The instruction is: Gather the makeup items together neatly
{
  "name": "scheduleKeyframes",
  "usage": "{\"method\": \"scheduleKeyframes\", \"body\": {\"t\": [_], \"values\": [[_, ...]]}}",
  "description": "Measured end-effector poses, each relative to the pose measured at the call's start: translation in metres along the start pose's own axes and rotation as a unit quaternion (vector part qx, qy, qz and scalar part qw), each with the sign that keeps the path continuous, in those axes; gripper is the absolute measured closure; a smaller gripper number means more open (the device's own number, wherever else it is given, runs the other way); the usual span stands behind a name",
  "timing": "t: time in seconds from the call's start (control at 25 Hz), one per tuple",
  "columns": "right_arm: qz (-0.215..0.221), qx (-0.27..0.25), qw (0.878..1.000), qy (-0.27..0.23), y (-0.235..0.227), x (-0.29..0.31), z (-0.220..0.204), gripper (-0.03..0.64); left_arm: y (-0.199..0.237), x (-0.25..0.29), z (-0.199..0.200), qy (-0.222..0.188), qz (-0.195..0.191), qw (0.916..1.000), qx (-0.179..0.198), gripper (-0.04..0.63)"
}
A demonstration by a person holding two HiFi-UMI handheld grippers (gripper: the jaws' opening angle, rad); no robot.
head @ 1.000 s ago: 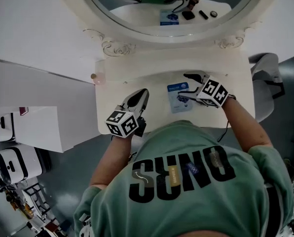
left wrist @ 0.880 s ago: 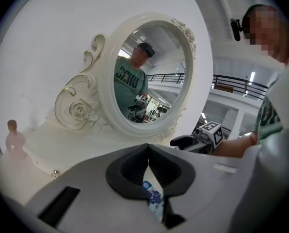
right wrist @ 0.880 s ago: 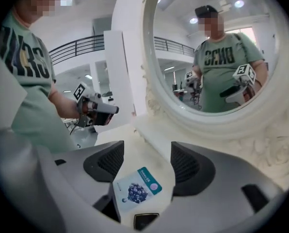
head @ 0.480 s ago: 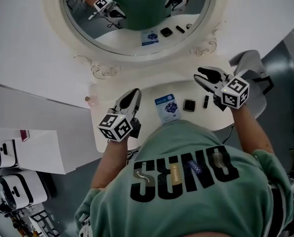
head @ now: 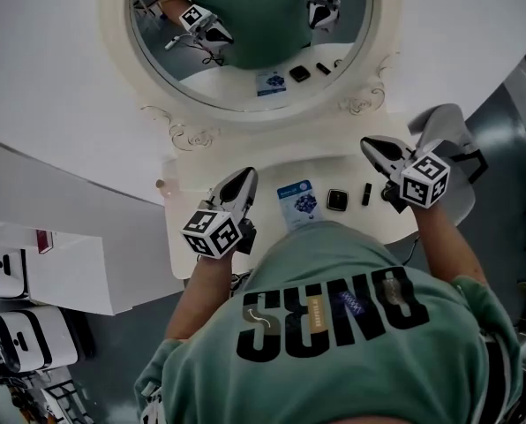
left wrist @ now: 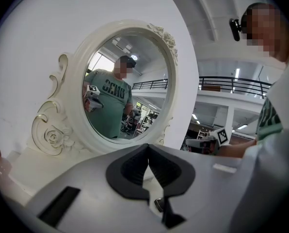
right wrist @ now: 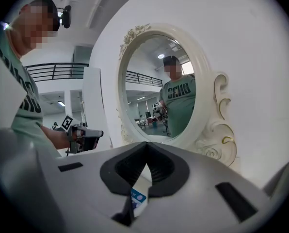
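The head view looks steeply down onto the surface [head: 272, 170], while the gripper views sit low over it, sighting along the left tongs [left wrist: 148, 146] and right tongs [right wrist: 146, 144] toward the oval mirror [head: 245, 60] that all three share.

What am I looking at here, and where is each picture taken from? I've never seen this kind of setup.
There is no robot. A person in a green shirt holds a two-jaw gripper in each hand, each carrying a marker cube. The head view looks down from the person's head. The other two views ride on the grippers and look along their jaws. The left gripper and right gripper hover above a cream vanity table, in front of an oval mirror in an ornate cream frame. On the table, in a row, lie a blue-and-white packet, a square black compact and a small black tube. Both grippers are shut and hold nothing.
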State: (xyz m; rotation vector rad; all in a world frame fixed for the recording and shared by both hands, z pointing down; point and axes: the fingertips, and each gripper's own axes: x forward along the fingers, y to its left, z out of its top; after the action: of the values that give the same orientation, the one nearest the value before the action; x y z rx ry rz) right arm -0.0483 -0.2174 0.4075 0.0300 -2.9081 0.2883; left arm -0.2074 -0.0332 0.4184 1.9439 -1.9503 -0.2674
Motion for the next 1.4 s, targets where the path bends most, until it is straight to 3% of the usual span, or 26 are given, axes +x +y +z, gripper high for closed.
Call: {"method": "scheduleKeyframes", "body": {"t": [1.4], "values": [[0.017, -0.029, 0.999, 0.035, 0.013, 0.015, -0.011, 0.623, 0.009, -0.01, -0.003, 0.007, 0.006, 0.9999, -0.008, 0.584]]}}
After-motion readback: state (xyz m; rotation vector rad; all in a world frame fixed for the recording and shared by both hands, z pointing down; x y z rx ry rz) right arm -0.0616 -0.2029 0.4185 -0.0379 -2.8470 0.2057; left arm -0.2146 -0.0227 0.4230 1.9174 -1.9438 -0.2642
